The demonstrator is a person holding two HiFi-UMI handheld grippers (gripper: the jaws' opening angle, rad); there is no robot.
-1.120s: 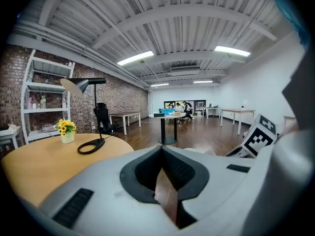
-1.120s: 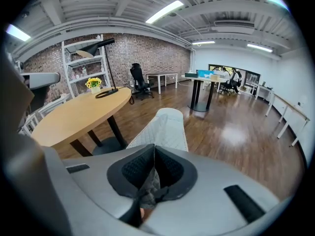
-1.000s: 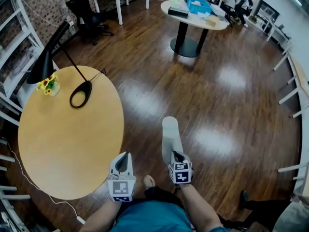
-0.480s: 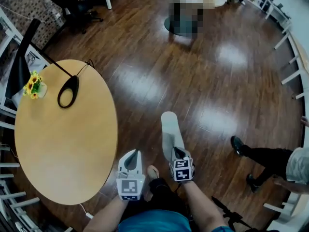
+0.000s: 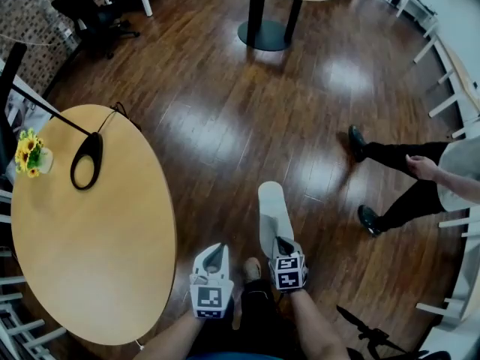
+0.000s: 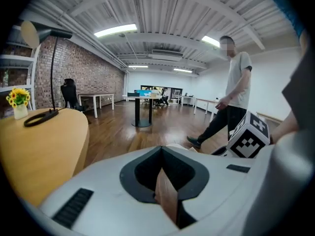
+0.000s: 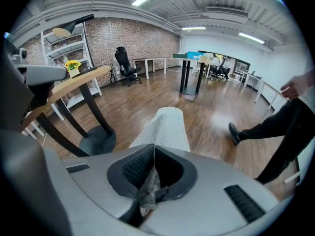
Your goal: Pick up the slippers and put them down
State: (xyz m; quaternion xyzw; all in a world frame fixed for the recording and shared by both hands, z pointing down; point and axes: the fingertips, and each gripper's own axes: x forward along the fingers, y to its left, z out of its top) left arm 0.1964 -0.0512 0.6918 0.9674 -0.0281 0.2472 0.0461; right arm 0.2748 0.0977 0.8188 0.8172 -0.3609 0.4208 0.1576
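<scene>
A pale grey slipper [image 5: 271, 207] hangs sole-up over the wood floor and points away from me. My right gripper [image 5: 282, 243] is shut on its heel end. In the right gripper view the slipper [image 7: 165, 128] stretches ahead of the right gripper [image 7: 153, 154], with grey fabric pinched between the jaws. My left gripper [image 5: 215, 253] is beside it on the left, jaws together. The left gripper view shows the left gripper [image 6: 160, 156] with only a thin brown sliver in the slit and nothing held. I see no second slipper.
A round wooden table [image 5: 90, 268] is close on the left, with a black lamp base [image 5: 85, 160] and yellow flowers [image 5: 27, 151] on it. A person [image 5: 409, 177] walks past on the right. A pedestal table [image 5: 262, 28] stands farther off. A tan shoe tip [image 5: 252, 268] shows between the grippers.
Both grippers have sunk toward the floor, the right one still holding the slipper. A person has walked into view at the right.
</scene>
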